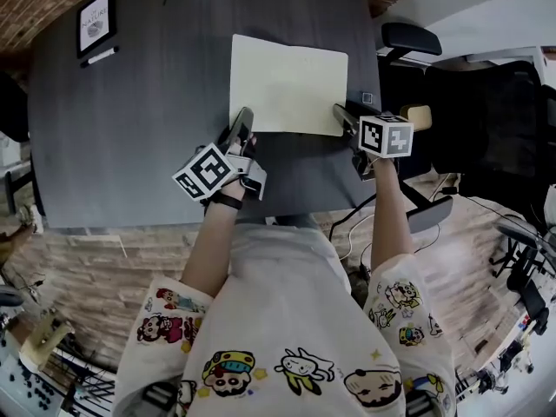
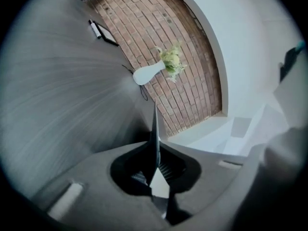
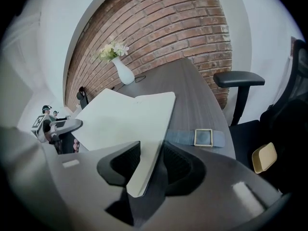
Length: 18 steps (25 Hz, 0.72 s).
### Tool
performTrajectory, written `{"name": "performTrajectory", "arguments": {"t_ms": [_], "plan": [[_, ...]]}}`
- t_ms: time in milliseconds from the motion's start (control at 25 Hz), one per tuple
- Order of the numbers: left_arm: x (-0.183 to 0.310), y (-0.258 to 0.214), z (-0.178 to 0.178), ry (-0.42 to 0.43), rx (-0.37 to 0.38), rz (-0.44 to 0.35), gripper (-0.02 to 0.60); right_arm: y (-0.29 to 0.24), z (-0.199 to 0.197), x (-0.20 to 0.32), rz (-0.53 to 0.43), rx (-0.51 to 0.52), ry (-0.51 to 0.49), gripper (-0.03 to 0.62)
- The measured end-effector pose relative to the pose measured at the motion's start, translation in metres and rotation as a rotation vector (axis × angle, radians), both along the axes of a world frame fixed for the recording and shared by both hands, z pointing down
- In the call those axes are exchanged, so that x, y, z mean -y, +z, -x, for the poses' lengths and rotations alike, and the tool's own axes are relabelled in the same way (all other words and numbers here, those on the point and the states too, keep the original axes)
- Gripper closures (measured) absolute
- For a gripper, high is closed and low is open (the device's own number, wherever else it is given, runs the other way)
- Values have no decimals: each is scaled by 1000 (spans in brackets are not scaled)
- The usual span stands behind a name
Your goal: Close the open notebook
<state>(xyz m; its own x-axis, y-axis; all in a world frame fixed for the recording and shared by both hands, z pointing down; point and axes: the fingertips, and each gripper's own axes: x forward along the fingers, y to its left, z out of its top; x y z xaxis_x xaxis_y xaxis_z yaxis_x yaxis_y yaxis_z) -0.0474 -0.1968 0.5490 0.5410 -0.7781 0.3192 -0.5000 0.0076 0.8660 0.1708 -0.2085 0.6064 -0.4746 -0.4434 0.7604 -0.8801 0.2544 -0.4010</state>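
Dark table: left tongs pinch notebook edge-on; right tongs wide, straddling corner.

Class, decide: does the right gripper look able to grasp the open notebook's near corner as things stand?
Likely yes: the right gripper has its open jaws around the notebook corner, nothing blocking.

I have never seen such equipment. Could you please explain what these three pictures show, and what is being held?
A person at a dark table holds a two-jaw gripper in each hand. One picture comes from a camera on the head, looking down; the other two come from cameras riding on each gripper. An open notebook lies on the table. The left gripper is shut on its near left corner; the right gripper is open, with the near right corner between its jaws.
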Motion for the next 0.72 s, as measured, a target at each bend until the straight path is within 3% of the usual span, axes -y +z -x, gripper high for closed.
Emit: {"name": "performTrajectory", "arguments": {"t_ms": [240,720], "plan": [[-1,-12,-10,65,165,-36,574,0,-4,2,-8,71,61,444],[-5,-30,-32,91,396,-94,572,-20,-22,-19,-48,292,265,441]]}}
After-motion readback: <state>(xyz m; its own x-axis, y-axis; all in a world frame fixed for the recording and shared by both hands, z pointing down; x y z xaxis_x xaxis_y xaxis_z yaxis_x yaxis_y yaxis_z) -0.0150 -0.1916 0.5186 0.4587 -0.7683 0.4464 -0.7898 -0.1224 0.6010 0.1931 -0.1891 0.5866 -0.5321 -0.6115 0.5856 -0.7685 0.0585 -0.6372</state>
